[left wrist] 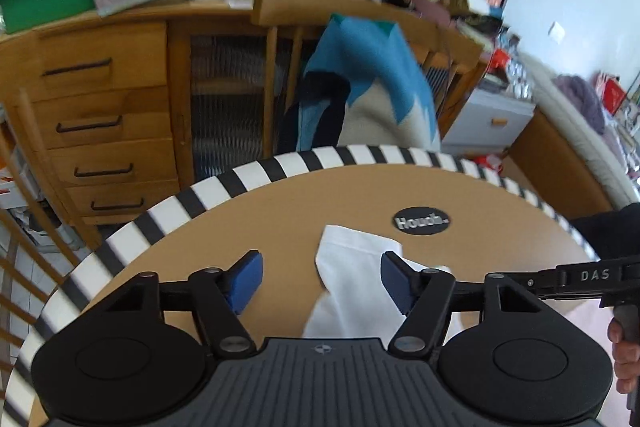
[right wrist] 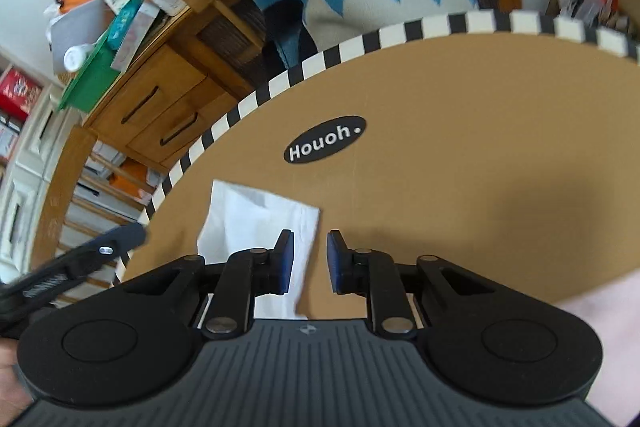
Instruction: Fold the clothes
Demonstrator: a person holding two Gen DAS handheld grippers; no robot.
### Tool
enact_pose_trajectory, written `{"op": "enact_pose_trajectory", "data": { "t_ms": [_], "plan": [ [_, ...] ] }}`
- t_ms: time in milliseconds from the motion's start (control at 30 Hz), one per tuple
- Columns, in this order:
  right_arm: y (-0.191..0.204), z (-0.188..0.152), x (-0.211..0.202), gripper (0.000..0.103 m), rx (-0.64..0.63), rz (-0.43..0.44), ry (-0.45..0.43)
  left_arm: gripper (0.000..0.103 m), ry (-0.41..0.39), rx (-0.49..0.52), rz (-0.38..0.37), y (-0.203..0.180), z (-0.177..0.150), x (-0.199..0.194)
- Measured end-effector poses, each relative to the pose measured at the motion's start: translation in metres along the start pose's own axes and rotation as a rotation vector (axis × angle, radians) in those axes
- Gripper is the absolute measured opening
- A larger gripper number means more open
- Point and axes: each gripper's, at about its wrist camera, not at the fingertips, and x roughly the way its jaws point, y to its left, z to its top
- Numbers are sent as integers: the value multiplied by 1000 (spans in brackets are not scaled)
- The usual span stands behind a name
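A small white cloth [left wrist: 352, 267] lies loosely folded on the round brown table [left wrist: 280, 211], near its front edge. My left gripper [left wrist: 322, 281] hovers over it, open, with the blue pads wide apart and the cloth below and between them, not pinched. In the right wrist view the same white cloth [right wrist: 248, 219] lies to the left on the table [right wrist: 460, 147]. My right gripper [right wrist: 311, 263] stands above the cloth's right edge, its pads a narrow gap apart with nothing clamped. Each gripper shows in the other's view: the right gripper's arm [left wrist: 580, 277], the left gripper's arm [right wrist: 100, 253].
The table has a black-and-white striped rim [left wrist: 256, 175] and a black oval "Houoh." sticker [left wrist: 420, 221]. A blue and cream knit [left wrist: 372, 79] hangs over a chair behind it. A cluttered wooden drawer cabinet [left wrist: 100, 131] stands beyond. Something pale pink [right wrist: 600, 327] lies at the near right.
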Motion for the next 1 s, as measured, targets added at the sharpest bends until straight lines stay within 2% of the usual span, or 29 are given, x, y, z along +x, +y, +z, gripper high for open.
{"op": "enact_pose_trajectory", "data": {
  "t_ms": [133, 267, 367, 400, 500, 633, 867, 933, 967, 1000],
  "plan": [
    [2, 8, 22, 21, -4, -10, 16, 68, 29, 17, -5, 4, 7, 31],
    [3, 12, 36, 27, 11, -11, 38, 69, 44, -48, -27, 12, 9, 51],
    [5, 13, 42, 27, 23, 3, 40, 69, 50, -87, -56, 17, 9, 60],
    [6, 14, 44, 26, 21, 3, 36, 69, 56, -85, -62, 16, 8, 62],
    [14, 11, 47, 7, -34, -30, 27, 70, 62, -77, -72, 16, 8, 66],
    [19, 9, 43, 5, -113, -90, 19, 73, 60, -109, -90, 19, 7, 67],
    [5, 17, 30, 5, -62, -88, 2, 72, 58, -112, -118, 10, 8, 71],
    [3, 18, 31, 5, -49, -83, 3, 67, 54, -108, -125, 4, 8, 74],
    [2, 18, 32, 5, -44, -82, 5, 55, 53, -100, -120, 1, 7, 75],
    [1, 18, 33, 5, -40, -82, 8, 30, 57, -89, -107, -2, 7, 77]
  ]
}}
